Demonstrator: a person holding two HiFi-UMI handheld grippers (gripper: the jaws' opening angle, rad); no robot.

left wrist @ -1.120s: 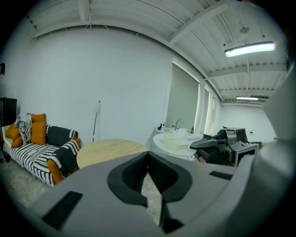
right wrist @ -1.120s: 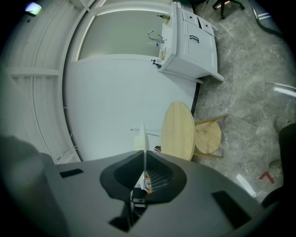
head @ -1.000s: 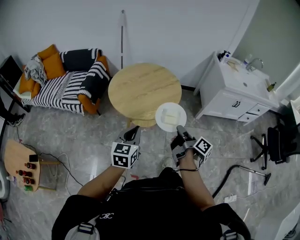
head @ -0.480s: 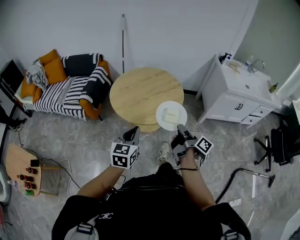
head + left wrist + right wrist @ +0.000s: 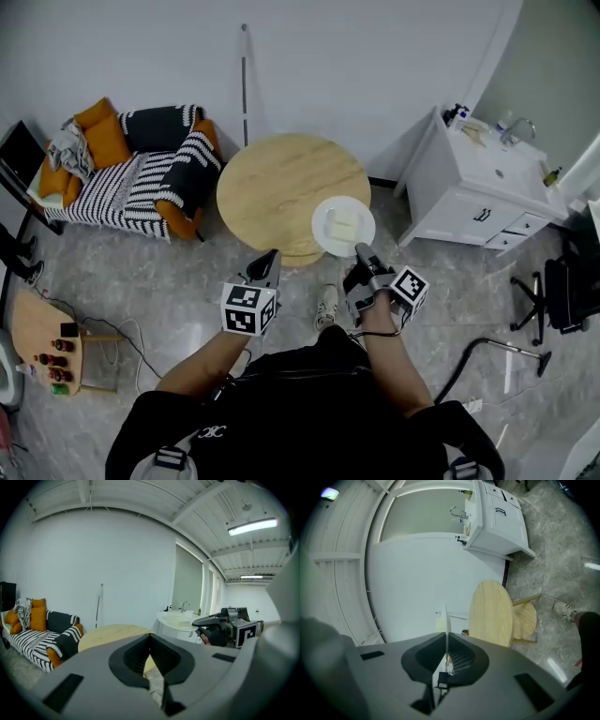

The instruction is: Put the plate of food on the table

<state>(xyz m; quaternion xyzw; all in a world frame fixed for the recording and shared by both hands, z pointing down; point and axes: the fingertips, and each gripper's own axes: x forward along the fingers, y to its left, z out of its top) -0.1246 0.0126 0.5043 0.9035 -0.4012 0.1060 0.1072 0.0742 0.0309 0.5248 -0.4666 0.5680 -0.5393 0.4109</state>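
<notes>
left tool (image 5: 267, 259): jaws together, held forward | right tool (image 5: 362, 253): extended, clamped on plate (image 5: 324, 234)

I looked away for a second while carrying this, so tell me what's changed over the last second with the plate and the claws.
The right claw carried the plate of food slightly forward, further over the near edge of the round table. It stays clamped on the plate's near rim, and the plate doesn't look set down yet. The left claw stayed where it was, shut and empty.
</notes>
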